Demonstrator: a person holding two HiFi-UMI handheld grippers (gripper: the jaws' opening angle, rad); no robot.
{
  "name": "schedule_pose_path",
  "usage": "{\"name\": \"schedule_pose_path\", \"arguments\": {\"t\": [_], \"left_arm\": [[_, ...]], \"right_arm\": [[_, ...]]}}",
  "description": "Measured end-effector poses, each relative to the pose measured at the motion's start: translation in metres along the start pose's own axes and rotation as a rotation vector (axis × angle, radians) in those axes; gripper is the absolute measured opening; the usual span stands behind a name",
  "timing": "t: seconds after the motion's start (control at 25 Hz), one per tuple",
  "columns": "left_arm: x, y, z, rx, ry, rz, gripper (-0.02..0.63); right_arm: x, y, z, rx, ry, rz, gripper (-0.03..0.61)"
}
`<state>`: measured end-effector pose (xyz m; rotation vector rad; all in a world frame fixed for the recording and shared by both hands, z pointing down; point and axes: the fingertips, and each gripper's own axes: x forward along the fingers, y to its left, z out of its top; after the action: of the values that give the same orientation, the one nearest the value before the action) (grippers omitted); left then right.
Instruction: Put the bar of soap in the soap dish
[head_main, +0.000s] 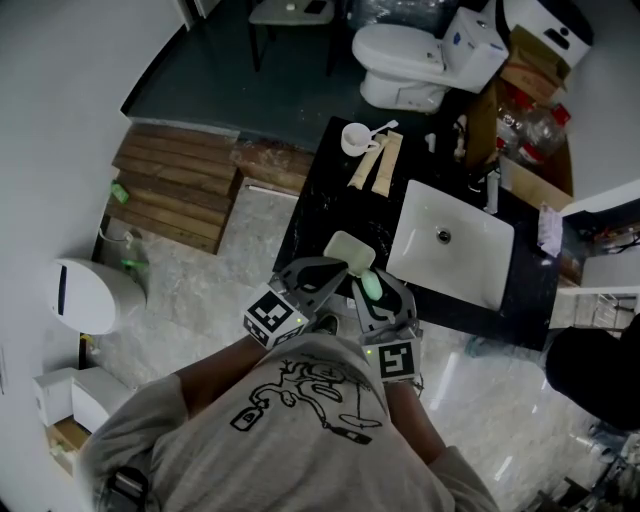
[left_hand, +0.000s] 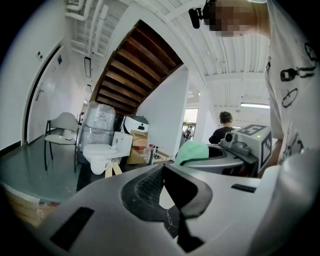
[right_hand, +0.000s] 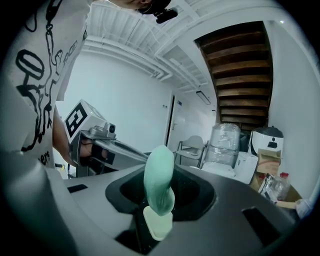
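Counter (head_main: 322, 205): black top running away from the person; near edge and left edge both drop to the pale floor.
Sink (head_main: 470, 255): white basin set into the right part of the counter, its left wall near the dish.
Left gripper (left_hand: 163, 175): jaws drawn together, nothing visible between them; tips just beside the dish's near corner in the head view, contact impossible to confirm.
Right gripper (right_hand: 159, 205): jaws apart and pressing on the bar, which stands on edge between them.
Soap dish (head_main: 348, 250): pale, rounded, lying flat on the counter close to its near edge, hollow side up and empty.
Soap (head_main: 371, 285): green bar, off the counter, held in the right gripper.
Key relation: dish just ahead of the bar and slightly left; bar's long axis pointing roughly away from the person, toward the dish; right gripper the one placed to deliver.
Likely next move: short carry forward and left, then lowering the bar flat into the hollow.
Room: open counter beyond the dish; cup (head_main: 355, 138) well apart at the far end.
Risk: dish so near the edge that a nudge could slide it off; left gripper close enough to steady it.
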<state>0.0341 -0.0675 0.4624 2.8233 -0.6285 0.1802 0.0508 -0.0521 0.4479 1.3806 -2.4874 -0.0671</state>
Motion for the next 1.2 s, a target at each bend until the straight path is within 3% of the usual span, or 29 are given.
{"name": "schedule_pose_path", "arguments": {"t": [1.2], "left_arm": [[0.012, 0.019, -0.041, -0.020, 0.074, 0.031, 0.003]], "right_arm": [[0.028, 0.014, -0.058, -0.030, 0.161, 0.048, 0.130]]}}
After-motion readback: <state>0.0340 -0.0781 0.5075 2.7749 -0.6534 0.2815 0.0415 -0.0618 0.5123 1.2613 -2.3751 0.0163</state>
